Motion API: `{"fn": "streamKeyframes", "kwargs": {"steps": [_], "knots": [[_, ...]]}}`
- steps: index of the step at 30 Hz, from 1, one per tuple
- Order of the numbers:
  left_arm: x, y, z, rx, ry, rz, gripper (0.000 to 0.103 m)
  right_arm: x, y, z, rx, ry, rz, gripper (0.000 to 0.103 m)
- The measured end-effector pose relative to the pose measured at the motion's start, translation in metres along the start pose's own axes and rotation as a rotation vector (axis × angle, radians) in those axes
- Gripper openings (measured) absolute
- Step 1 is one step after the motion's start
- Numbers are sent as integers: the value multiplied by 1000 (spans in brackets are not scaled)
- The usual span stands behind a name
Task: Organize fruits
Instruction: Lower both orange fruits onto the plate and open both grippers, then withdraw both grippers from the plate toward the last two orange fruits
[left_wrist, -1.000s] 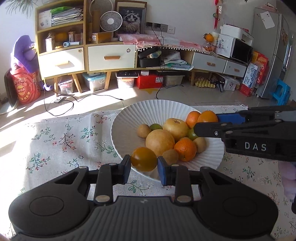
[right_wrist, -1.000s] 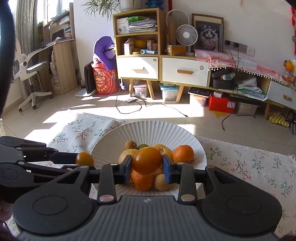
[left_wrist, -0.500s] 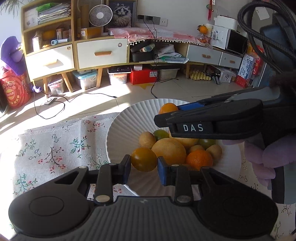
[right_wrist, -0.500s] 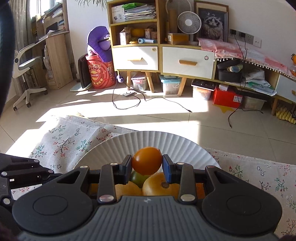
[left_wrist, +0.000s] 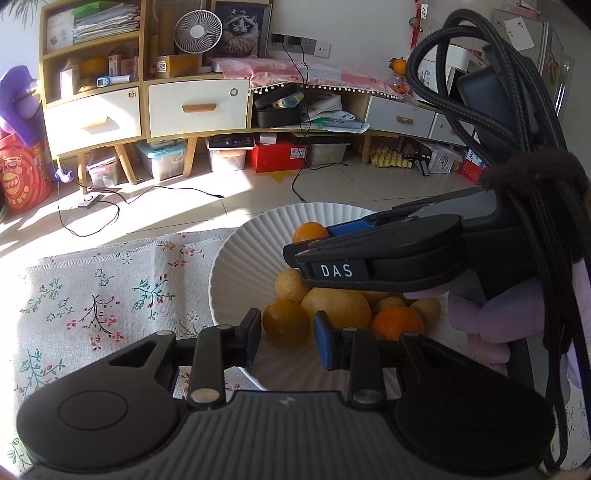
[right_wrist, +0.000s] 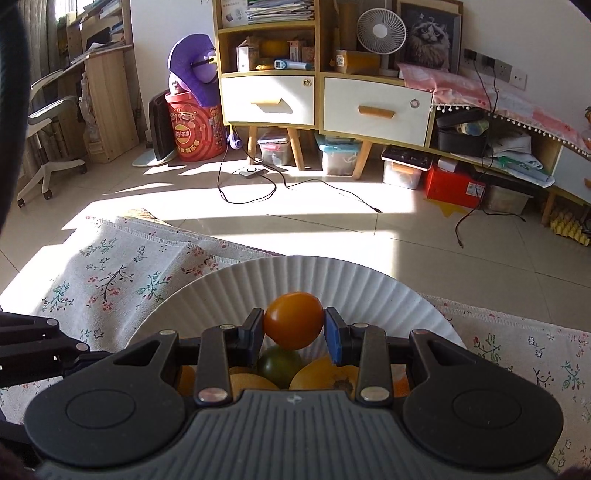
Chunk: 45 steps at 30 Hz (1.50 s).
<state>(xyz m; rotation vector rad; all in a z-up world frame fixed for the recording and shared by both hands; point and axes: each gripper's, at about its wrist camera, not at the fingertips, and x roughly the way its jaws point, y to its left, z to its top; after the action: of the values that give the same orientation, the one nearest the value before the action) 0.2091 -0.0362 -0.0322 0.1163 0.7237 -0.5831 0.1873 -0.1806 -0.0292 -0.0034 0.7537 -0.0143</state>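
Both grippers were carried farther over the ribbed white plate (left_wrist: 236, 266); left gripper (left_wrist: 287, 325) and right gripper (right_wrist: 294, 322) jaws each clamped a small orange fruit.

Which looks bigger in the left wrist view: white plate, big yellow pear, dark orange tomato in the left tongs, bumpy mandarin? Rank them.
1. white plate, by far.
2. big yellow pear.
3. dark orange tomato and bumpy mandarin: about alike. The tomato sits nearer the camera and the mandarin is partly hidden, so no ranking.
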Motion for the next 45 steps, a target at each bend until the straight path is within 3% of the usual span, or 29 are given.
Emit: {"fn": "streamKeyframes", "kwargs": {"steps": [5,17,22,34,45], "knots": [[-1,0,0,7,-4,3,25,-3,4,3,-11,-7,-14,36],[-20,-11,4,30,-32,15,61,-38,-1,6,-2,-62,-24,69],[-33,-19,0,29,-37,16,75,-57,-3,3,-1,-79,-42,77],[-64,-33,-15,43,-30,17,92,-97,6,-16,-31,-98,-69,88],[-84,-36,-32,29,-10,33,94,-119,14,-38,-52,-100,-67,94]]}}
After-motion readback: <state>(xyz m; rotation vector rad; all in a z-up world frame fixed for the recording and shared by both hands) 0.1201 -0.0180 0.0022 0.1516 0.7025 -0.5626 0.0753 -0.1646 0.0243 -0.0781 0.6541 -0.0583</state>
